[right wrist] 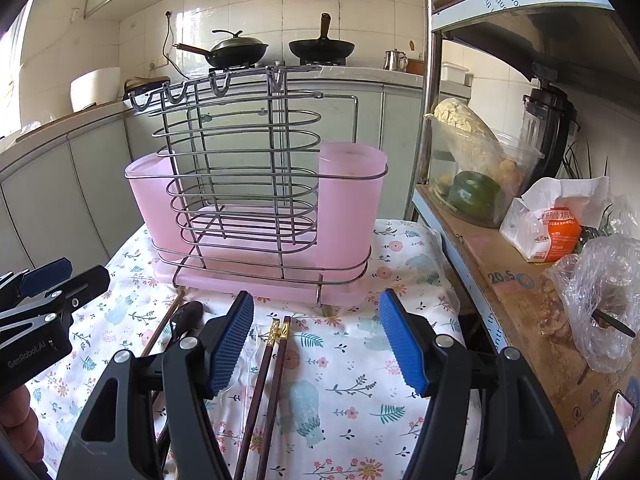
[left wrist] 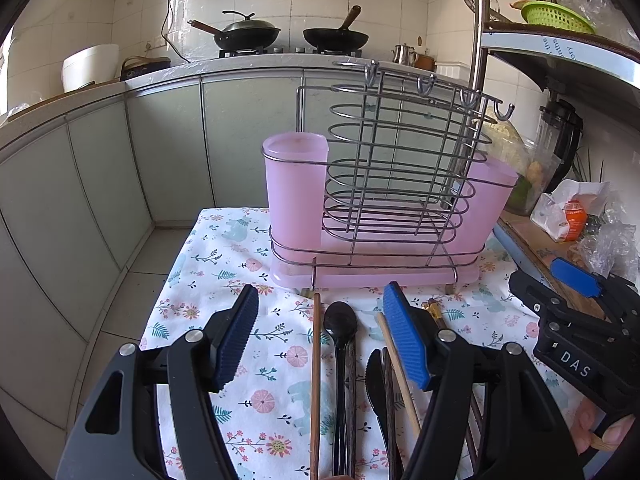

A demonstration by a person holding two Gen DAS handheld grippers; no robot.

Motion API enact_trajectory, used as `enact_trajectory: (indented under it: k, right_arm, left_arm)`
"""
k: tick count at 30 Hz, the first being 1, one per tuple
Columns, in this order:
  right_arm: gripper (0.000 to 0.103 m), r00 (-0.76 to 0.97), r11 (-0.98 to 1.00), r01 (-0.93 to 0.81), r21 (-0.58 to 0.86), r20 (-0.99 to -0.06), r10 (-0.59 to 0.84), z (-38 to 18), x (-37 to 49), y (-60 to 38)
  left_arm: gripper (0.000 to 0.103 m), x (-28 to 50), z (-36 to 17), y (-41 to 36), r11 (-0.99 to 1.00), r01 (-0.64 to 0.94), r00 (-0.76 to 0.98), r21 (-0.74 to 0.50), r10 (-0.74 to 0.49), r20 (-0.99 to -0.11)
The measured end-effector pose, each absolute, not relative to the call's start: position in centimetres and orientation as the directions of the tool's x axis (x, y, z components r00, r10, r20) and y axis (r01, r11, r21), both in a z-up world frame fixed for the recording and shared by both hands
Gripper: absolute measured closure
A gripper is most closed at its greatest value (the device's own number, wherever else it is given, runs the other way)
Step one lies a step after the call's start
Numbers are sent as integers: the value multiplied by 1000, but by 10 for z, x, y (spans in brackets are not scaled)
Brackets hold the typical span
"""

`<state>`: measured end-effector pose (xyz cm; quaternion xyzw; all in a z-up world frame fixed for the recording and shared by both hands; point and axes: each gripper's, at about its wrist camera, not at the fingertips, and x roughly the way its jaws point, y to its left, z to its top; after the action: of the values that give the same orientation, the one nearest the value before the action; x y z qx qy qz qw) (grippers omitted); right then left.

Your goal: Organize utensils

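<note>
Floral-print tablecloth [left wrist: 260,400] bears one pink-cupped wire utensil rack [left wrist: 376,208] at twelve o'clock, two gold-tipped dark chopsticks [right wrist: 268,380], one black spoon [left wrist: 340,324]; left gripper [left wrist: 320,340] and right gripper [right wrist: 316,340] both gape wide, empty

Rack [left wrist: 400,160]: thin bright metal wire, glossy.
Cups [left wrist: 294,188] and tray [left wrist: 360,278] in the rack: frosted pink plastic, translucent, matt.
Tablecloth [right wrist: 360,392] under the rack: printed floral cloth, soft and matt.
Spoon [left wrist: 340,324] in front of the rack: dark, smooth, slightly shiny.
Chopsticks [right wrist: 268,380] in front of the rack: dark polished wood, gold-coloured metallic tips.
Gripper pads [right wrist: 400,344]: blue ribbed rubbery facing on matt black plastic.
Shelf board [right wrist: 520,300] right of the rack: brown cardboard, dull.
</note>
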<state>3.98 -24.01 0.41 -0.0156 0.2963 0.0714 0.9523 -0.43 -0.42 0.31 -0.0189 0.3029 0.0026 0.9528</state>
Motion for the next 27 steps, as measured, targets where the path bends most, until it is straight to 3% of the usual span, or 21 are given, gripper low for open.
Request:
enact_trajectory:
  k: [27]
  right_arm:
    - [39, 813, 989, -148, 8, -569, 126, 7, 39, -239]
  left_arm:
    - [38, -5, 7, -4, 999, -15, 818, -37, -9, -575]
